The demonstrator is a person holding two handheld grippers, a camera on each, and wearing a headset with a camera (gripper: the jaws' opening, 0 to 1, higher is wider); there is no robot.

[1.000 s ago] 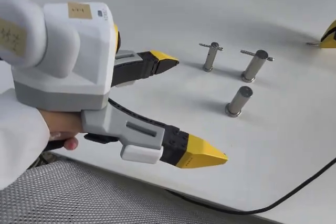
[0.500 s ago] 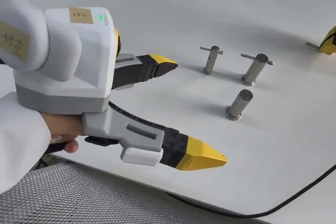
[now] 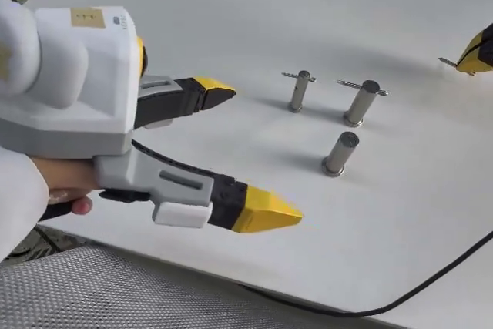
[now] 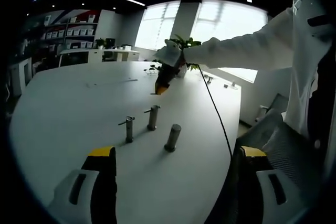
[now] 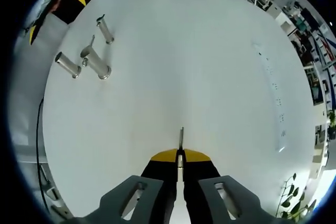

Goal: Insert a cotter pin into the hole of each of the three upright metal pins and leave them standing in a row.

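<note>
The bare pin (image 3: pixel 339 153) stood on the tabletop (image 3: pixel 231 21) beside two fitted pins (image 3: pixel 299 90). Our right tool (image 5: pixel 180 157) pinched the last cotter pin (image 5: pixel 181 139); our left tool (image 3: pixel 263 152) was wide open. We feared a crooked push could tip it over.

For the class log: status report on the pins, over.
Left gripper open. Right gripper shut on thin metal cotter pin. Two upright metal pins fitted; third pin bare. Path clear.

My left gripper (image 3: pixel 265 152) drawn back slightly toward 8 o'clock, wider gap now to three metal pins (image 3: pixel 339 153) on table.
</note>
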